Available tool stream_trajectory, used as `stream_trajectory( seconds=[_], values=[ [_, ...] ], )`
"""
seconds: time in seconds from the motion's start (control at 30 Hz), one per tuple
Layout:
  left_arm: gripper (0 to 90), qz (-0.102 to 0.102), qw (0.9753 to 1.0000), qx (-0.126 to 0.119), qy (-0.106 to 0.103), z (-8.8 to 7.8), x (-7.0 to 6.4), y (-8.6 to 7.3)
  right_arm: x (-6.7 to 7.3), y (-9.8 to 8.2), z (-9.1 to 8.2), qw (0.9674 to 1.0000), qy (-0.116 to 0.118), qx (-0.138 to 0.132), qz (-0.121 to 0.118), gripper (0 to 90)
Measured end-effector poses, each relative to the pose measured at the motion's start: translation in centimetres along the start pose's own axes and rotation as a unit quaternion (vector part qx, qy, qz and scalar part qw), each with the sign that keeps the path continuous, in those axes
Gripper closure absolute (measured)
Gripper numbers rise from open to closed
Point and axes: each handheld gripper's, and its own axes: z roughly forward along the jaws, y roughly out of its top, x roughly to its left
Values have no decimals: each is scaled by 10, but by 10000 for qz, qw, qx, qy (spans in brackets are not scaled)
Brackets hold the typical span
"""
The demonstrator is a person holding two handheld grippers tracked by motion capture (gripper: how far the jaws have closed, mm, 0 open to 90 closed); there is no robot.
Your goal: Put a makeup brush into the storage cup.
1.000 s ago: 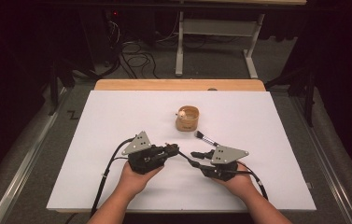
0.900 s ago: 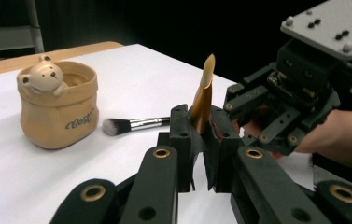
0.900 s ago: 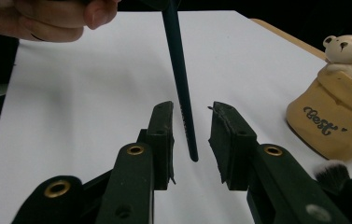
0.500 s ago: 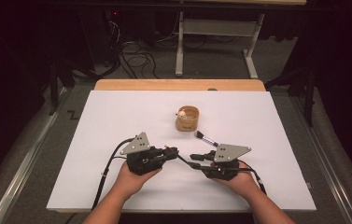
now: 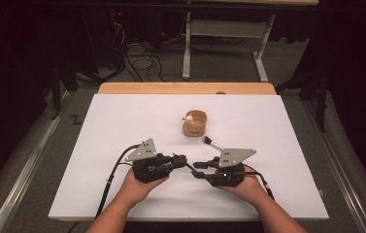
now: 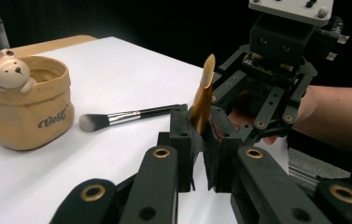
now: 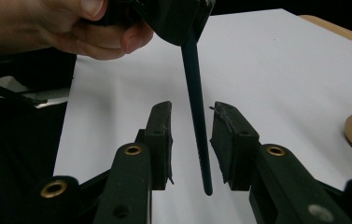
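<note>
A white sheet [image 5: 122,136] covers the desk [image 5: 185,88], whose wooden edge shows along the far side. Near the middle of the sheet stands a small tan pot [image 5: 194,124] with a little pale figure on its left rim. Just beside it, toward the near right, lies a makeup brush [image 5: 211,142], bristles pointing at the pot, its handle running under the grey plate of the right gripper [image 5: 196,169]. The left gripper [image 5: 182,159] faces it, tips nearly meeting. Each is held in a hand; black cables trail back toward the near edge.
</note>
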Motion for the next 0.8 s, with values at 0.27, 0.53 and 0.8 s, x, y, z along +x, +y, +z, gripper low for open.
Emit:
stream_trajectory(
  seconds=[0.27,0.53,0.8],
  values=[
    [826,11,10000,-37,7,0,-1,0,-2,0,3,10000,-69,0,21,681],
    [826,23,10000,-70,31,1,-1,0,0,0,4,9997,-252,-27,-3,672],
    [826,9,9999,-112,53,2,-2,1,4,0,8,9990,-423,-79,-119,678]
  ],
)
